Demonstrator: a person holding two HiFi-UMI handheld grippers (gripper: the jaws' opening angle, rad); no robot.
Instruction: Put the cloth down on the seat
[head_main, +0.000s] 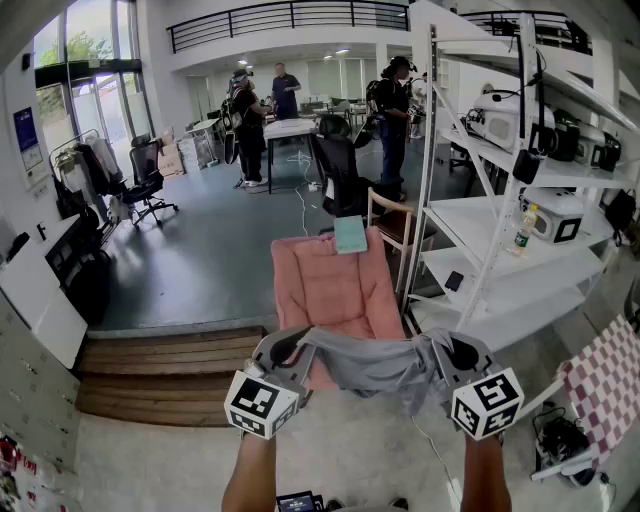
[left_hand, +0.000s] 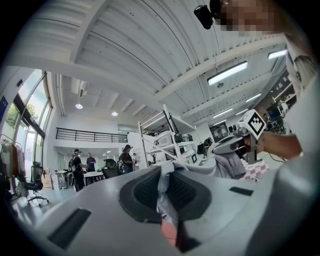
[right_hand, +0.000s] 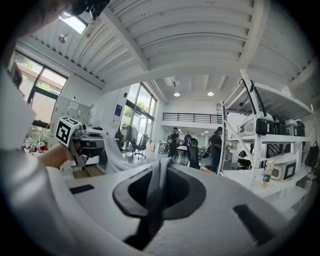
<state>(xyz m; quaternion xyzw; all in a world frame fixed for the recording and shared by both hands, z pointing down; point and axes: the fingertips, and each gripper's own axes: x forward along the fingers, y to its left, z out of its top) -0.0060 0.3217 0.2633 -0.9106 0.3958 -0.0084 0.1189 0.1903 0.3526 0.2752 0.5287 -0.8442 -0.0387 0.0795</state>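
A grey cloth (head_main: 372, 364) hangs stretched between my two grippers, just above the front of a pink cushioned seat (head_main: 332, 288). My left gripper (head_main: 286, 349) is shut on the cloth's left corner, and the fabric (left_hand: 166, 192) is pinched between its jaws in the left gripper view. At the cloth's right corner my right gripper (head_main: 452, 353) is shut, with a fold of fabric (right_hand: 154, 192) running down between its jaws. A teal pad (head_main: 350, 235) lies on top of the seat's backrest. The cloth's lower edge hides the seat's front.
A white shelving rack (head_main: 500, 215) with devices stands close on the right. A wooden chair (head_main: 395, 225) is behind the pink seat. Wooden steps (head_main: 165, 375) lie to the left. A red checked cloth (head_main: 608, 385) hangs at the right edge. People (head_main: 248, 120) stand far back.
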